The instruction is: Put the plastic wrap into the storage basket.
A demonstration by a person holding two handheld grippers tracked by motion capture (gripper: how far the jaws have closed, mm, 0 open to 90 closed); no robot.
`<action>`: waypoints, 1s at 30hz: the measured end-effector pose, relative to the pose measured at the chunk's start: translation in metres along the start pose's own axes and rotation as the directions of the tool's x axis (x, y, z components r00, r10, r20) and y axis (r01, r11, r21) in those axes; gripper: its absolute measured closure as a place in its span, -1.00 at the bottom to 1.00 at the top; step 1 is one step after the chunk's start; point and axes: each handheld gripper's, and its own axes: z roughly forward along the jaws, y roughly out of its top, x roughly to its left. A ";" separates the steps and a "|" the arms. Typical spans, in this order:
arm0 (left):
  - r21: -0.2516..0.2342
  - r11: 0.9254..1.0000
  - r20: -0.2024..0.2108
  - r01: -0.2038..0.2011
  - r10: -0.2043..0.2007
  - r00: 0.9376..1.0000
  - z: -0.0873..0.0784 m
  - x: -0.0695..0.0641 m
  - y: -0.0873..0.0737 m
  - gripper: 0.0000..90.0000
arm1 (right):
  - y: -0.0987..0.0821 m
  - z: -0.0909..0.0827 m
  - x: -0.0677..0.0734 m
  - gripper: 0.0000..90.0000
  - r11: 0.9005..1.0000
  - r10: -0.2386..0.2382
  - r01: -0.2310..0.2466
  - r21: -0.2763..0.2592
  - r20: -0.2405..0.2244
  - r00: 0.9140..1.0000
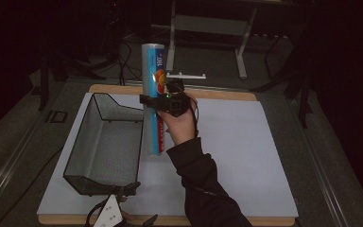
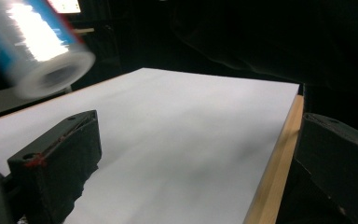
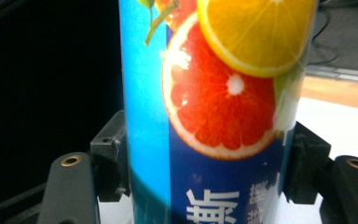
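Mesh basket (image 1: 105,146) beside clamped roll (image 1: 153,94)

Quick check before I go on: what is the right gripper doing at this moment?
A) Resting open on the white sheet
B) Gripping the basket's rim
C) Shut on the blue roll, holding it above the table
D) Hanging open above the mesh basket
C: the right gripper has its fingers pressed on both sides of the blue roll, which is held lengthwise beside the mesh basket, not in it.
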 end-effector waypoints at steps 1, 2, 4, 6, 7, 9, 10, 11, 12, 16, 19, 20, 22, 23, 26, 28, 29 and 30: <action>-0.001 1.000 0.000 0.001 -0.001 1.000 0.000 0.000 0.000 -0.98 | -0.001 0.004 0.003 -0.30 1.000 0.007 -0.007 -0.003 -0.006 1.000; 0.001 1.000 0.002 0.003 -0.003 1.000 0.000 0.001 -0.001 -0.98 | -0.002 0.009 0.006 -0.30 1.000 0.010 -0.010 -0.001 -0.007 1.000; 0.006 1.000 0.003 0.003 -0.003 1.000 0.000 0.001 -0.001 -0.98 | -0.006 0.017 0.012 -0.30 1.000 0.015 -0.015 0.005 -0.035 0.999; 0.004 1.000 0.004 0.005 -0.005 1.000 -0.001 0.001 -0.001 -0.98 | -0.012 0.026 0.017 -0.30 1.000 0.020 -0.019 0.016 -0.063 0.998; 0.001 1.000 0.005 0.003 -0.003 1.000 -0.001 0.001 -0.001 -0.98 | -0.015 0.030 0.020 -0.30 1.000 0.025 -0.023 0.017 -0.069 0.997; 0.004 1.000 0.006 -0.003 0.003 1.000 -0.001 0.000 -0.001 -0.98 | -0.023 0.040 0.025 -0.30 0.999 0.036 -0.033 0.028 -0.091 0.995; 0.006 1.000 0.008 -0.006 0.006 1.000 -0.001 0.000 -0.001 -0.98 | -0.027 0.044 0.025 -0.30 0.998 0.051 -0.048 0.030 -0.112 0.992; 0.007 1.000 0.011 -0.011 0.011 1.000 -0.001 0.000 -0.001 -0.99 | -0.030 0.049 0.026 -0.30 0.997 0.073 -0.069 0.040 -0.123 0.990; 0.008 1.000 0.009 -0.019 0.019 1.000 -0.001 0.000 -0.001 -0.98 | -0.033 0.053 0.025 -0.30 0.995 0.091 -0.085 0.053 -0.143 0.986; 0.010 1.000 0.008 -0.018 0.017 1.000 -0.002 0.001 -0.001 -0.98 | -0.048 0.070 0.026 -0.30 0.993 0.086 -0.074 0.096 -0.129 0.988; 0.013 1.000 0.015 -0.021 0.021 1.000 -0.001 0.001 -0.002 -0.98 | -0.060 0.082 0.023 -0.30 0.988 0.093 -0.079 0.132 -0.106 0.990; 0.013 1.000 0.015 -0.021 0.021 1.000 -0.001 0.001 -0.002 -0.98 | -0.060 0.082 0.023 -0.30 0.988 0.093 -0.079 0.132 -0.106 0.990; 0.019 0.999 0.015 -0.034 0.033 0.999 0.000 0.000 -0.002 -0.98 | -0.073 0.093 0.013 -0.30 0.976 0.151 -0.131 0.173 -0.106 0.983; 0.021 0.999 0.018 -0.033 0.033 0.999 0.000 -0.001 -0.002 -0.98 | -0.076 0.094 0.012 -0.30 0.974 0.158 -0.138 0.180 -0.098 0.983; 0.023 0.999 0.019 -0.035 0.034 0.999 0.000 0.000 -0.002 -0.98 | -0.084 0.100 0.010 -0.30 0.969 0.159 -0.140 0.202 -0.080 0.984; 0.022 0.999 0.017 -0.032 0.032 0.999 0.000 0.000 -0.002 -0.98 | -0.088 0.102 0.009 -0.30 0.966 0.166 -0.147 0.212 -0.073 0.984; 0.022 0.999 0.017 -0.032 0.032 0.999 0.000 0.000 -0.002 -0.98 | -0.088 0.102 0.009 -0.30 0.966 0.166 -0.147 0.212 -0.073 0.984; 0.021 0.999 0.014 -0.033 0.033 0.999 0.000 0.000 -0.002 -0.98 | -0.092 0.104 0.007 -0.30 0.962 0.187 -0.167 0.218 -0.077 0.979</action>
